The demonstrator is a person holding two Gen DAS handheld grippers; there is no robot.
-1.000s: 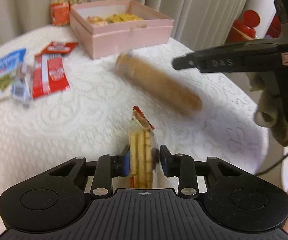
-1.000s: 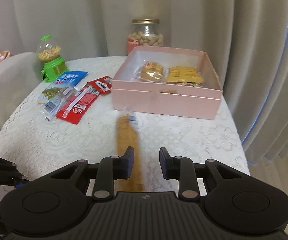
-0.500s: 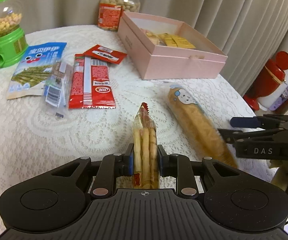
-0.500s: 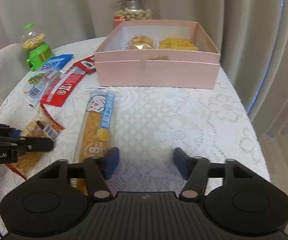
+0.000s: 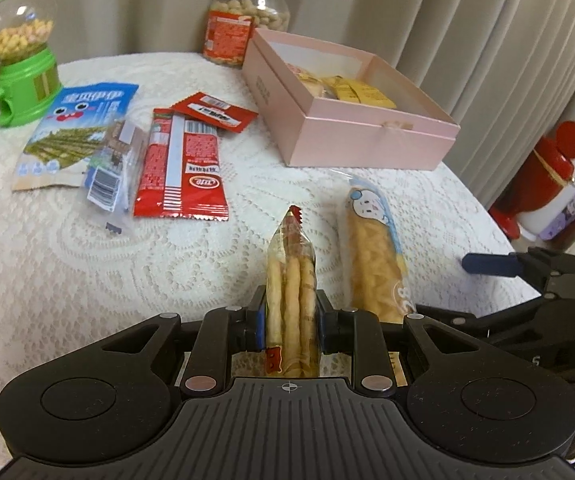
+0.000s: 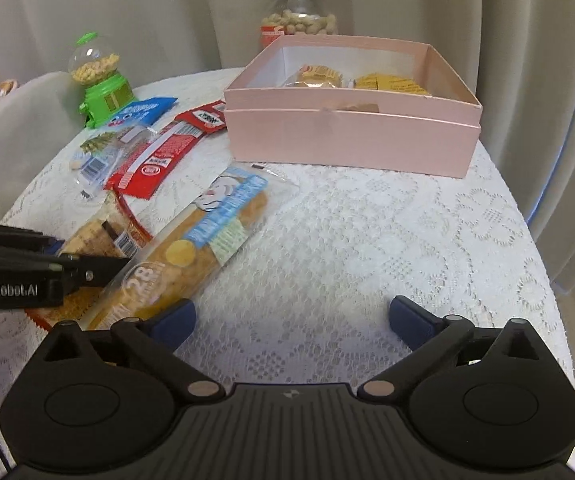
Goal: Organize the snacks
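while my left tool [image 5: 289, 322] stays clamped on the clear packet of biscuit sticks [image 5: 290, 280], which stands on edge between the pads and juts forward over the lace-covered counter [image 5: 67, 272], my right tool [image 6: 292, 316] has just spread wide with nothing between its pads. just beside its left pad lies the long wafer roll pack [image 6: 195, 248], flat on the cloth and pointing at an angle toward the pink box [image 6: 351, 136]. in the left view that same pack lies right next to the held packet. farther out sit two red sachets [image 5: 183, 168], a small clear wrapper [image 5: 107, 176] and a blue seaweed bag [image 5: 75, 128], all loose on the counter. the box stands open at the far side with yellow packets [image 6: 391, 82] inside. behind it is a peanut jar [image 6: 299, 12], and at the far left a green candy dispenser [image 5: 21, 60].
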